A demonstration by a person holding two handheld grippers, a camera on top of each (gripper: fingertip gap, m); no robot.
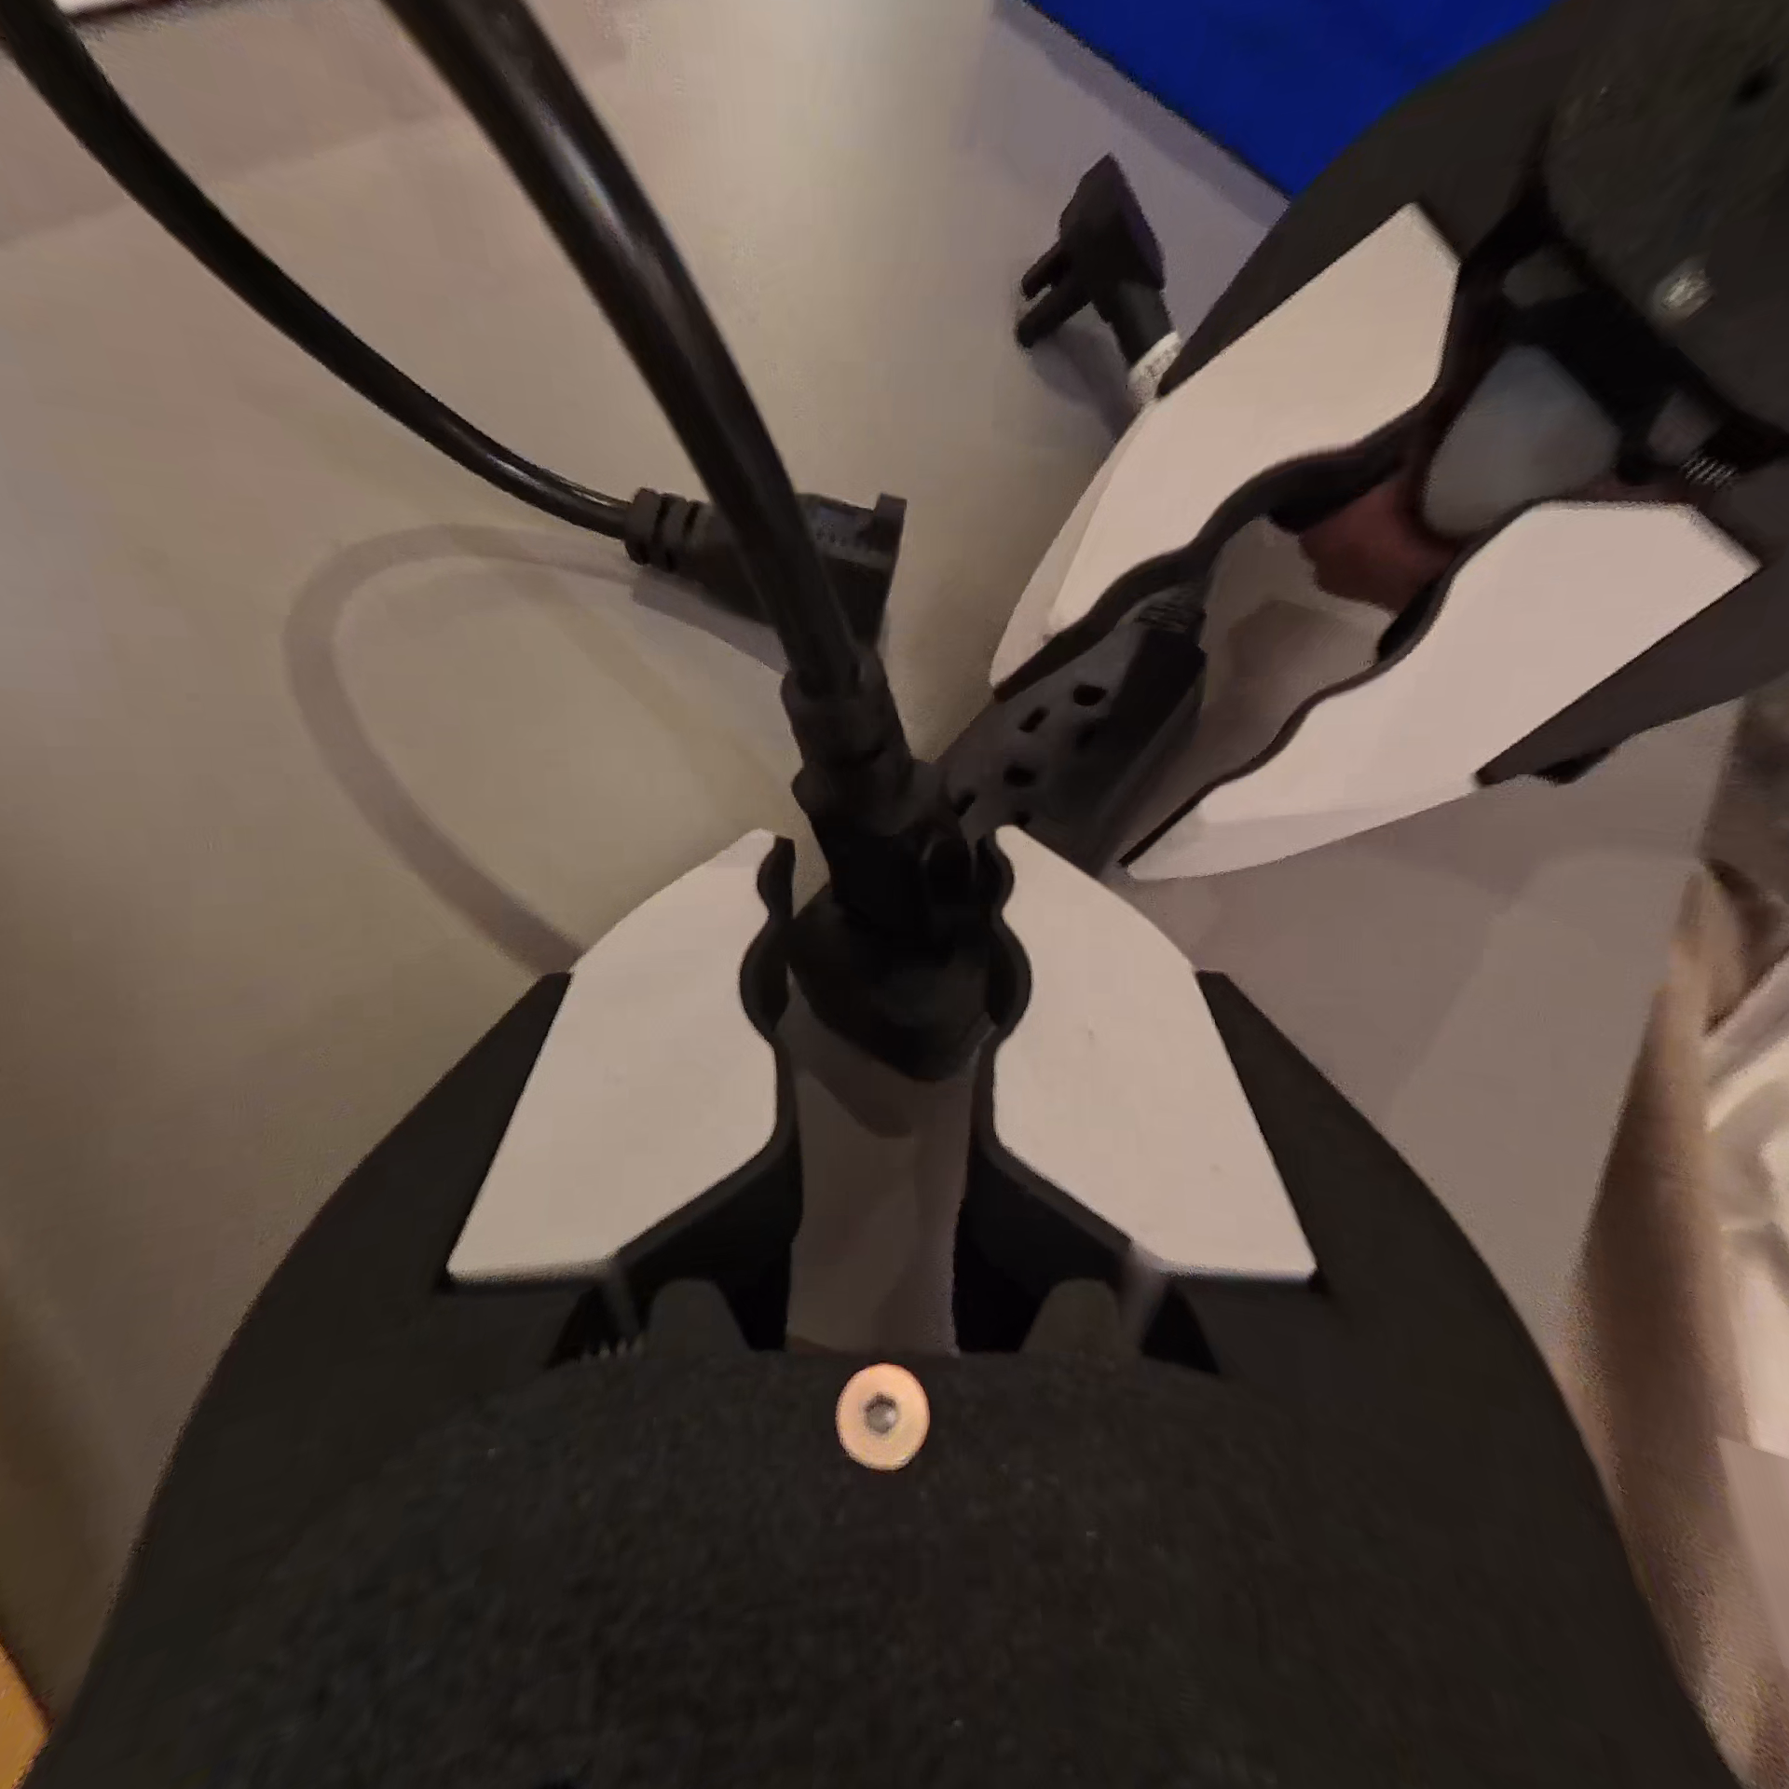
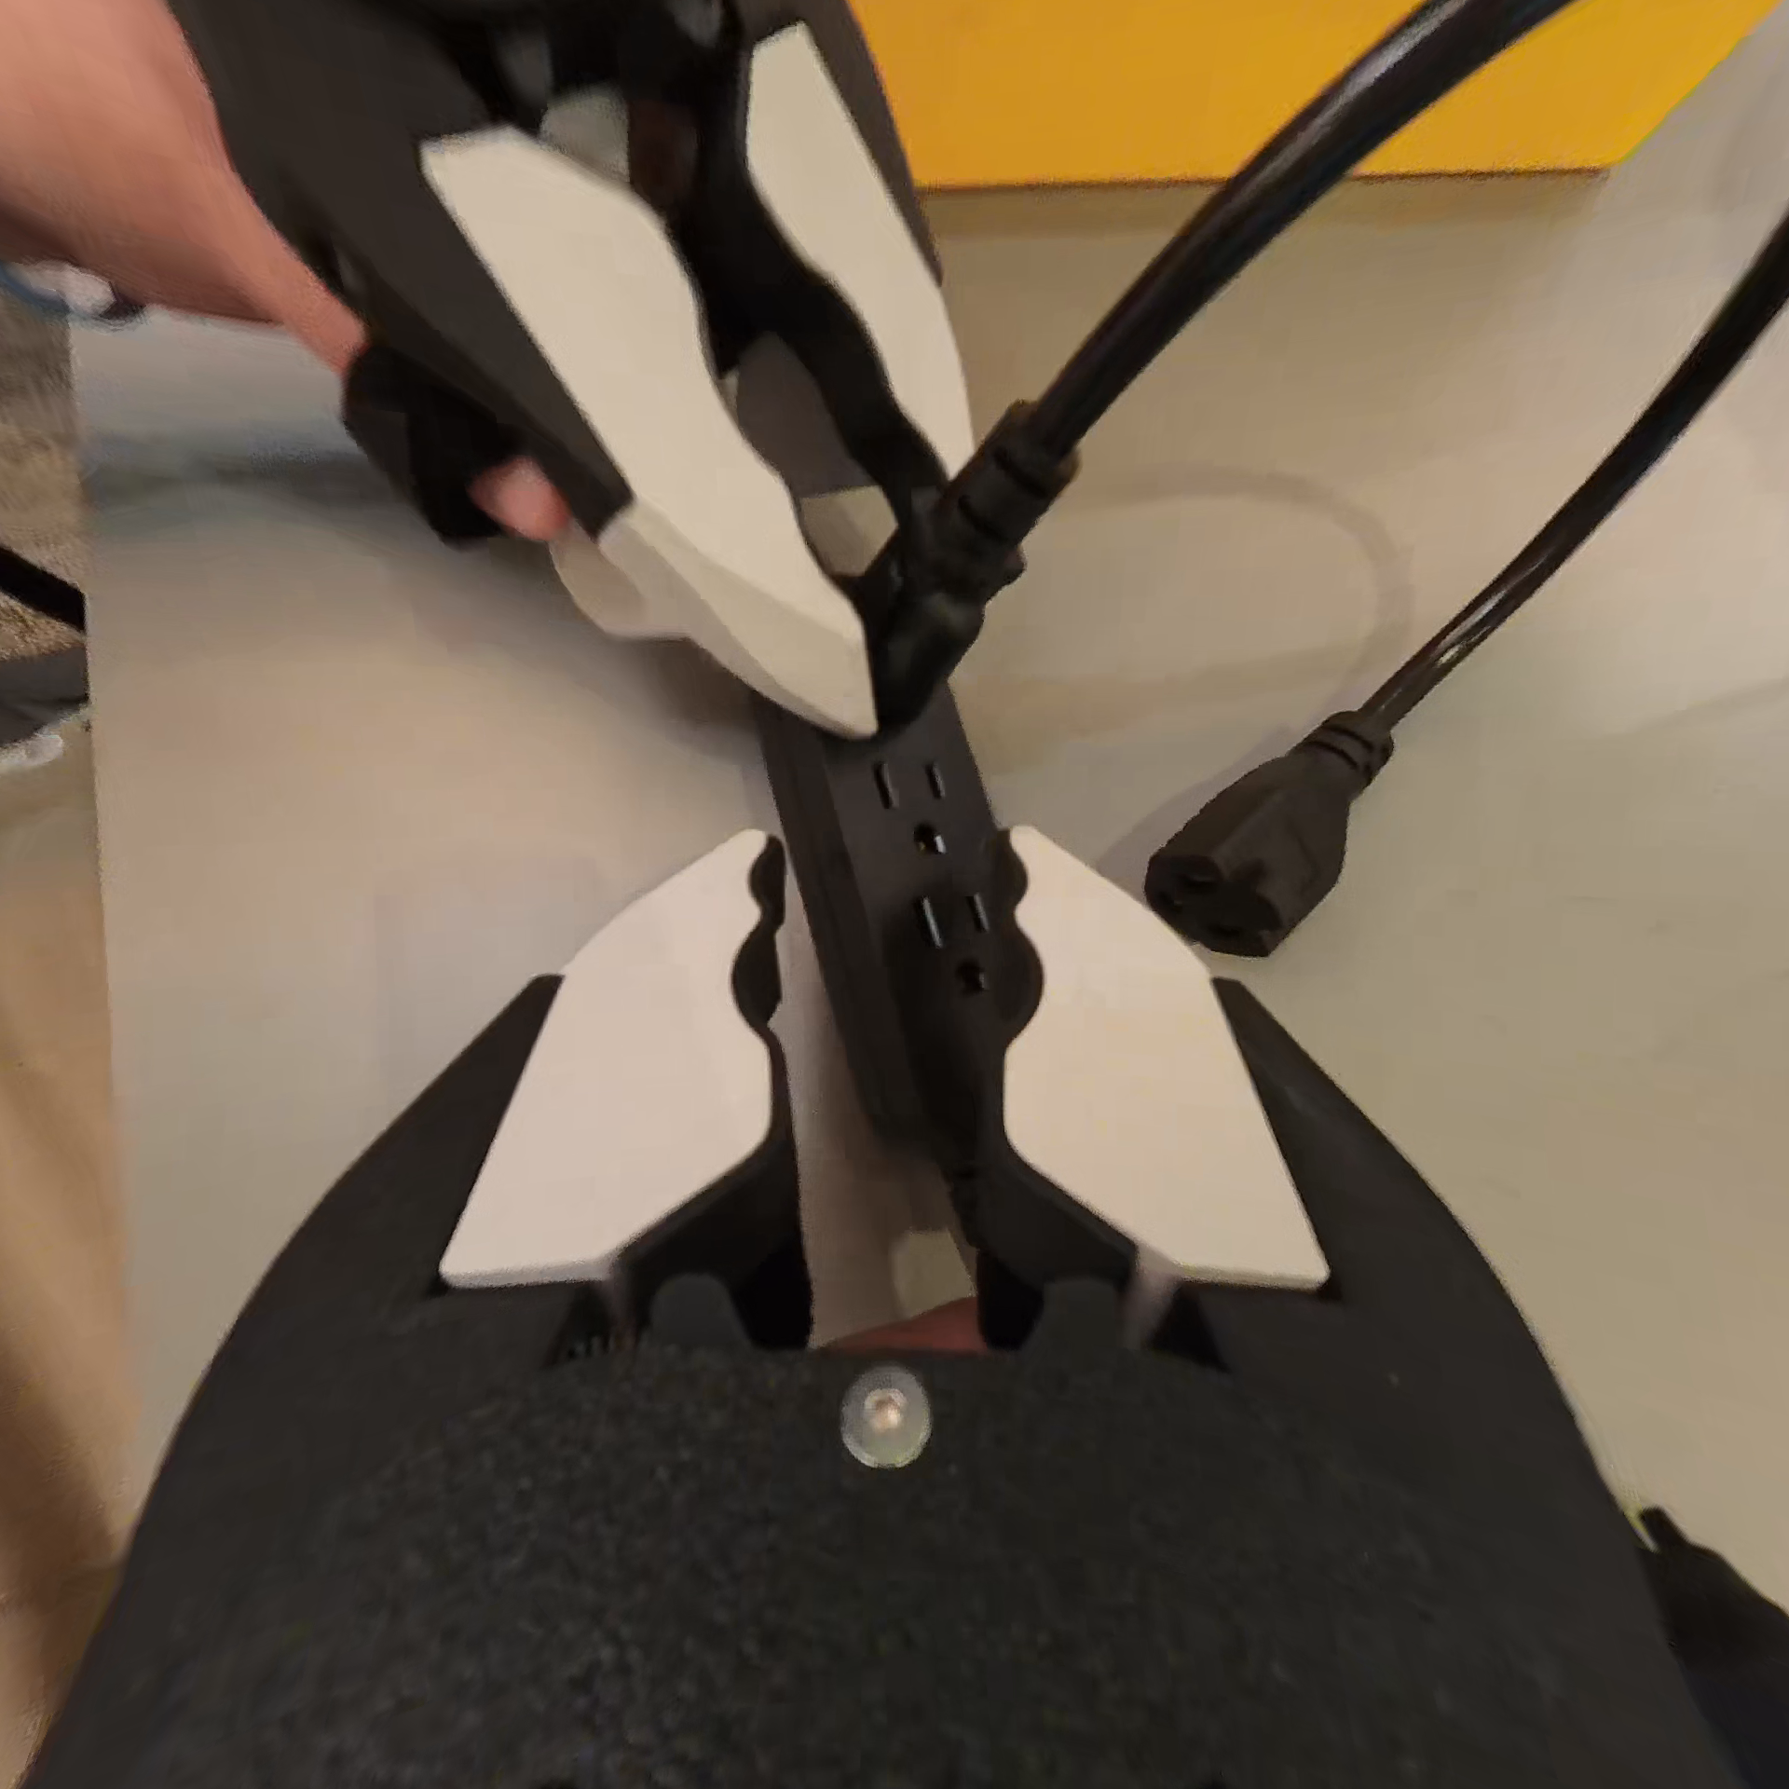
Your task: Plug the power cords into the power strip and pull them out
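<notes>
1. The power strip sits at the centre of the right wrist view, a slim black bar with two free outlets showing. It is rigid moulded plastic and looks light, so I judge it would lift or skid if a plug were tugged with nothing bracing it.
2. The right tongs are closed across the strip's width, gripping its two long edges near the end where its own cable leaves. That is a sound hold: the flat sides give grip and the outlets stay clear.
3. The left tongs are clamped on a black plug at lower centre of the left wrist view. In the right wrist view this plug meets the strip's far end; whether it is fully seated I cannot tell, as the white finger covers the joint.
4. The plug body is hard and ribbed, the right place to take hold. Its thick cord arcs to the upper left, stiff and springy, and would likely push the plug sideways; pulling on the cord itself risks straining the collar.
5. A second cord's socket end lies loose on the pale table, right of centre, apart from the strip.
6. A person's hand shows at upper left.
</notes>
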